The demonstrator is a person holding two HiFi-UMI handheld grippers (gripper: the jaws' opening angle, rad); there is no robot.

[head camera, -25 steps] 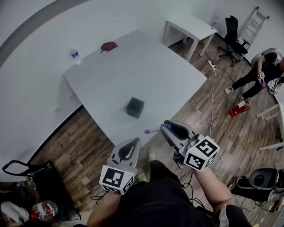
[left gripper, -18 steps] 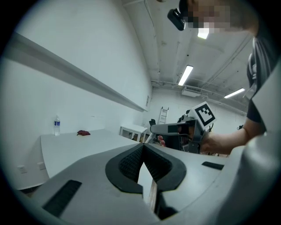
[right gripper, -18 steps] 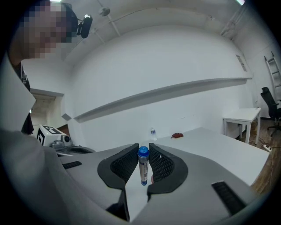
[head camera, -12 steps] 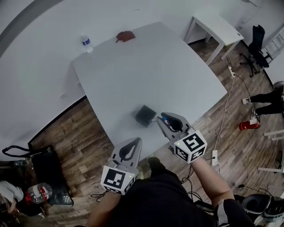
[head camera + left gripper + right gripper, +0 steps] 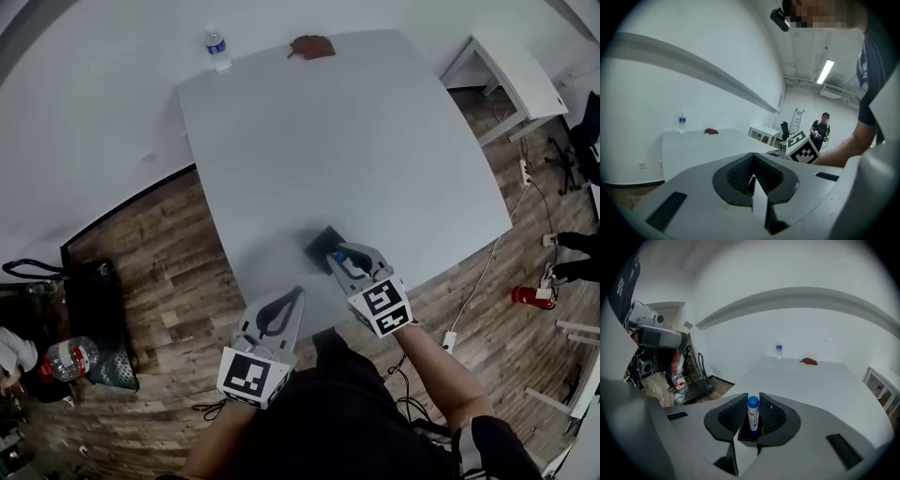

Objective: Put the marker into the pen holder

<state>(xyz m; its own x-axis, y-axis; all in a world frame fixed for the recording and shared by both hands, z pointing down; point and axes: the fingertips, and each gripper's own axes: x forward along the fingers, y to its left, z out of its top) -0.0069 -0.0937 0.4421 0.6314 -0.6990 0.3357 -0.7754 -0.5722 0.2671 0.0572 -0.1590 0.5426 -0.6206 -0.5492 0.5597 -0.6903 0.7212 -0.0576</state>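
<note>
The black pen holder (image 5: 322, 243) stands near the front edge of the white table (image 5: 375, 141). My right gripper (image 5: 340, 256) is right over the holder, shut on the marker (image 5: 753, 414), a white barrel with a blue cap. In the right gripper view the marker stands upright between the jaws of the right gripper (image 5: 753, 411). Its lower end dips into the holder's dark opening (image 5: 746, 438). My left gripper (image 5: 278, 313) hangs off the table's front edge. Its jaws meet with nothing between them, as the left gripper (image 5: 752, 180) shows in its own view.
A water bottle (image 5: 217, 49) and a red cloth (image 5: 312, 46) lie at the table's far edge. A second white table (image 5: 511, 70) stands at the right, a fire extinguisher (image 5: 528, 296) on the wood floor. A black cart (image 5: 89, 309) sits left. A person (image 5: 820, 133) stands far off.
My right gripper has carried the marker left and forward, from off the table's edge to right over the pen holder. The left gripper has stayed put and shut.
</note>
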